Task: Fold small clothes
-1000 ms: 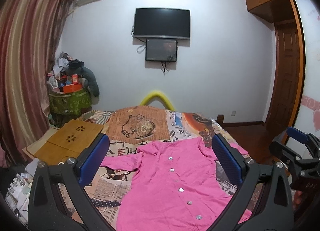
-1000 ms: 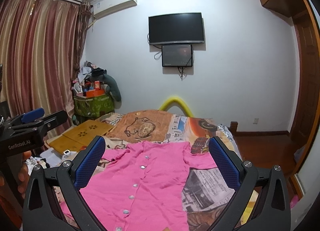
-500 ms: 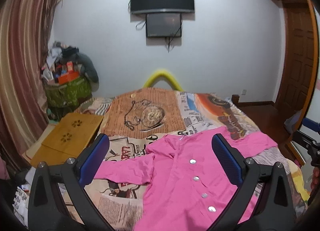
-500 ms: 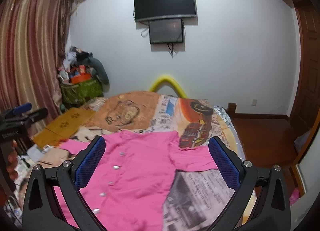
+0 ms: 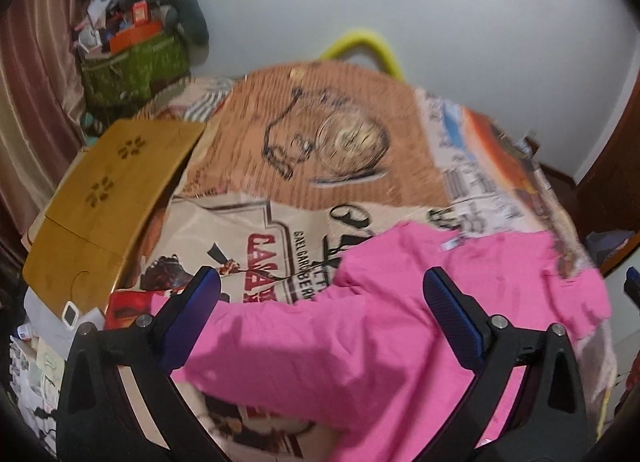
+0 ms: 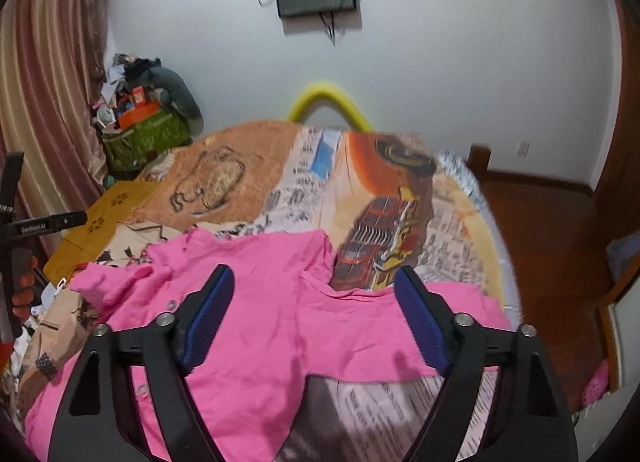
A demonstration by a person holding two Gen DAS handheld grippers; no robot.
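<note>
A small pink button shirt (image 5: 400, 326) lies spread flat on the bed, sleeves out to both sides; it also shows in the right wrist view (image 6: 260, 326). My left gripper (image 5: 322, 302) is open and empty, low over the shirt's left sleeve and shoulder. My right gripper (image 6: 314, 302) is open and empty, low over the shirt's right shoulder and right sleeve (image 6: 420, 326). The left gripper's body shows at the left edge of the right wrist view (image 6: 36, 223). Both views are motion-blurred.
The bed has a printed newspaper-pattern cover (image 5: 340, 149). A wooden lap table (image 5: 108, 189) lies at the bed's left edge. A green basket piled with clutter (image 5: 132, 61) stands by the curtain. Wooden floor (image 6: 552, 254) lies right of the bed.
Both grippers have dropped down and forward toward the shirt, which now fills the lower part of each view. The jaws stay open and empty.
</note>
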